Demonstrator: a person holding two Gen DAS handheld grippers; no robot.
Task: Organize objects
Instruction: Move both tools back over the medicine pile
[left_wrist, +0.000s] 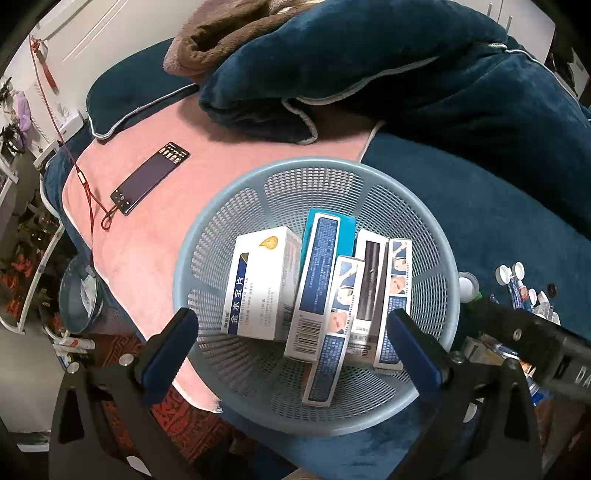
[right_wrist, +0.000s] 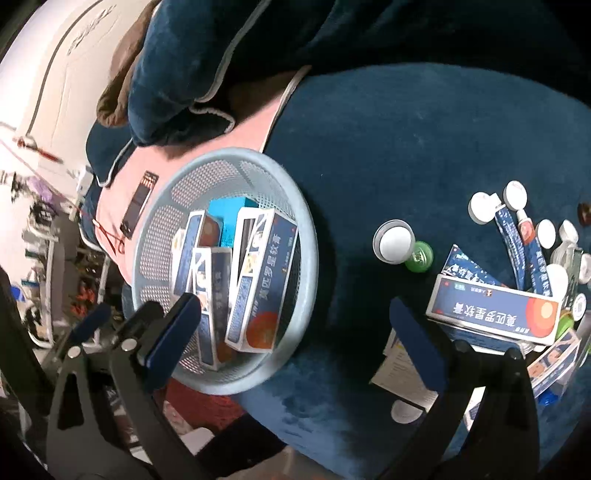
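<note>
One light-blue mesh basket (left_wrist: 317, 177) sits on the bed, half on a pink towel (left_wrist: 147, 240), half on the dark blue bedspread (left_wrist: 498, 221). Boxes inside, counted from the left wrist view: five upright or leaning — one white box with a blue band (left_wrist: 258, 284), one teal-backed box (left_wrist: 317, 273), three narrow blue-and-white boxes, one of them (left_wrist: 397, 302) at the far right of the row. All lean against one another, none lying flat.

Left gripper (left_wrist: 295, 354): jaws wide, nothing between the pads, tilted steeply down over the near rim of the basket. Right gripper (right_wrist: 295, 332): jaws wide as well, empty, pointing down at bare bedspread between the basket and a loose pile.

Loose pile to the right of the basket: one blue carton with a red disc (right_wrist: 495, 314) on top, further cartons and tubes beneath it, several white caps (exact count not readable), one white-capped jar (right_wrist: 393, 242) touching a green cap (right_wrist: 419, 256).

Elsewhere: one phone (left_wrist: 149, 177) on the towel with a red cord (left_wrist: 85, 184) beside it; a folded blue quilt (left_wrist: 369, 55) behind the basket. Nothing blocks the basket opening.
</note>
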